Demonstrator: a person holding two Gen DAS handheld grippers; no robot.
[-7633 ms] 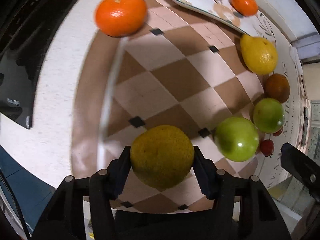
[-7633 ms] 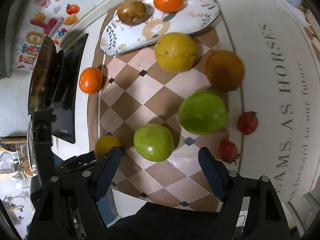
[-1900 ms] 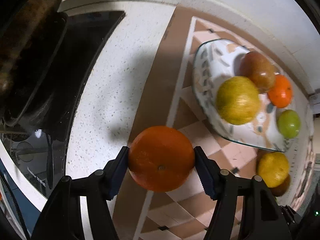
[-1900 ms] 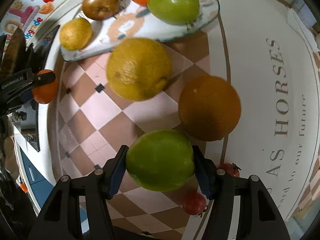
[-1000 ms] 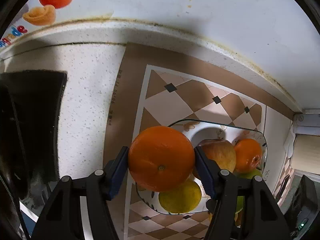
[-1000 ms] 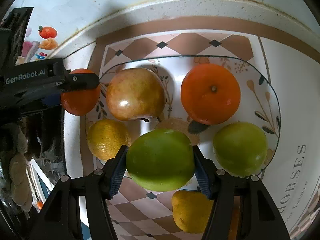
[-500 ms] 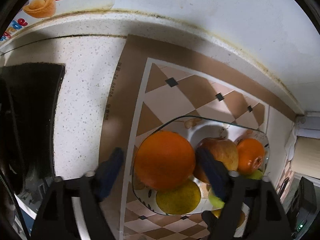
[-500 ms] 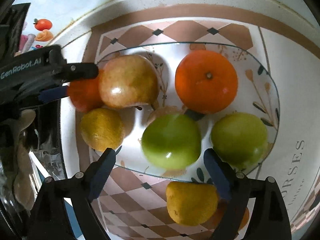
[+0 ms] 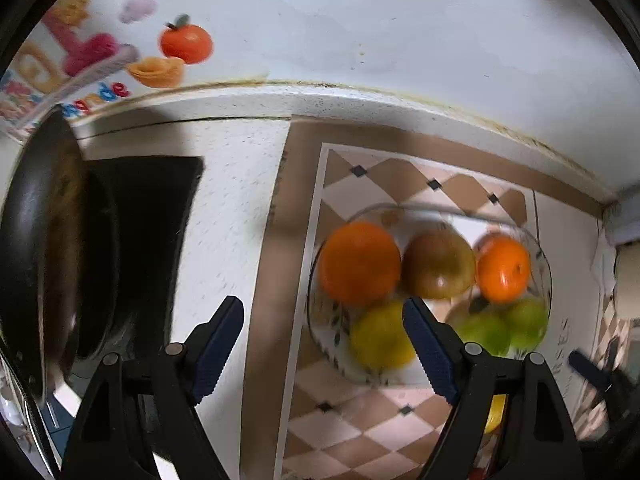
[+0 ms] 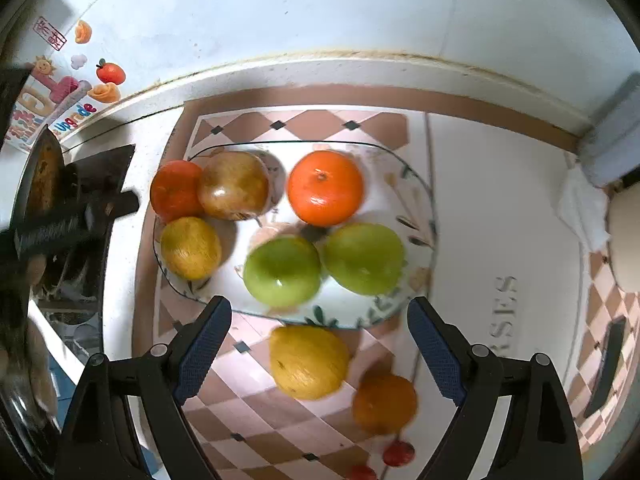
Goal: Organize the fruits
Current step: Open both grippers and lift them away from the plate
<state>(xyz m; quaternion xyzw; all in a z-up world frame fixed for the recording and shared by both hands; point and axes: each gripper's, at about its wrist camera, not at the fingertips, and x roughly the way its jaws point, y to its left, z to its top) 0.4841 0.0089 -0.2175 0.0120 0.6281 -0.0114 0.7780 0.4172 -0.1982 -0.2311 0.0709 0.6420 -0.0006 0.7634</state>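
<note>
A patterned glass plate (image 10: 420,216) holds several fruits: two oranges (image 10: 325,187) (image 10: 173,189), a brownish apple (image 10: 234,185), a yellow citrus (image 10: 191,247) and two green apples (image 10: 282,271) (image 10: 363,258). My right gripper (image 10: 319,332) is open and empty, just in front of the plate. A yellow lemon (image 10: 308,362), a dark orange (image 10: 384,402) and two small red tomatoes (image 10: 397,453) lie on the checkered mat. My left gripper (image 9: 323,328) is open and empty, left of the plate (image 9: 544,264), with the released orange (image 9: 359,262) on the plate's left end.
A black stove (image 9: 148,216) with a dark pan (image 9: 44,240) stands left of the mat. The wall with fruit stickers (image 9: 186,44) runs close behind the plate. White counter with lettering (image 10: 506,320) lies to the right.
Both grippers have opened: the left let its orange go onto the plate's left end, the right let its green apple go onto the plate. Both have pulled back a little.
</note>
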